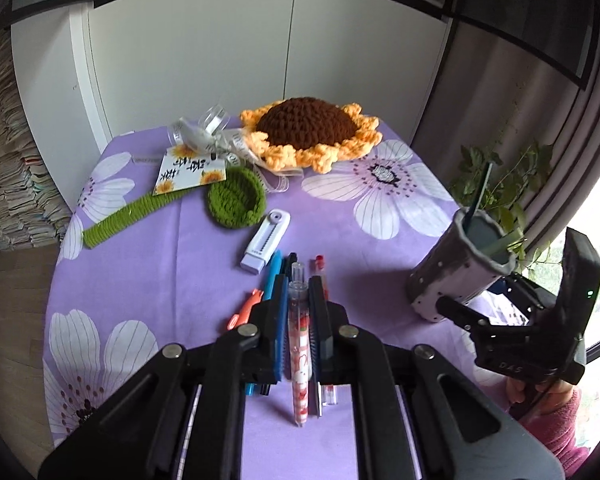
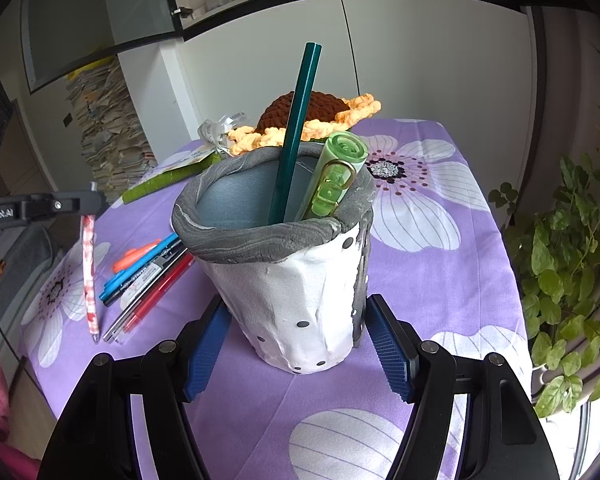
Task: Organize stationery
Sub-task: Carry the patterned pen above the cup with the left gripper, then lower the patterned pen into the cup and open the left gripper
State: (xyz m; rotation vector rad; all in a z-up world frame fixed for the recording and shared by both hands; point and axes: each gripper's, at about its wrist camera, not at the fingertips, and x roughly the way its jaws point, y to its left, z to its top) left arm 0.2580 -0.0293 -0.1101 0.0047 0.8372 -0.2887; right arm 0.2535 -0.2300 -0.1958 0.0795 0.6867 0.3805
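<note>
My left gripper (image 1: 296, 312) is shut on a clear pen with a pink and red pattern (image 1: 300, 352) and holds it above the purple floral tablecloth (image 1: 180, 280); from the right wrist view the pen (image 2: 89, 272) hangs nearly upright from the left gripper (image 2: 88, 206). Under it lie blue (image 1: 274, 268), black, red (image 1: 320, 266) and orange (image 1: 246, 308) pens. My right gripper (image 2: 298, 336) is shut on the grey and white pen holder (image 2: 292, 280), tilted in the left wrist view (image 1: 456, 268). In the holder stand a dark green pencil (image 2: 296, 132) and a green pen (image 2: 332, 176).
A white and lilac eraser case (image 1: 265, 246) lies beyond the pens. A crocheted sunflower (image 1: 308, 132) with green leaf (image 1: 236, 200), stem and a tag sits at the table's far side. A potted plant (image 2: 572, 280) stands off the right edge. Stacked papers (image 1: 4, 160) rise at left.
</note>
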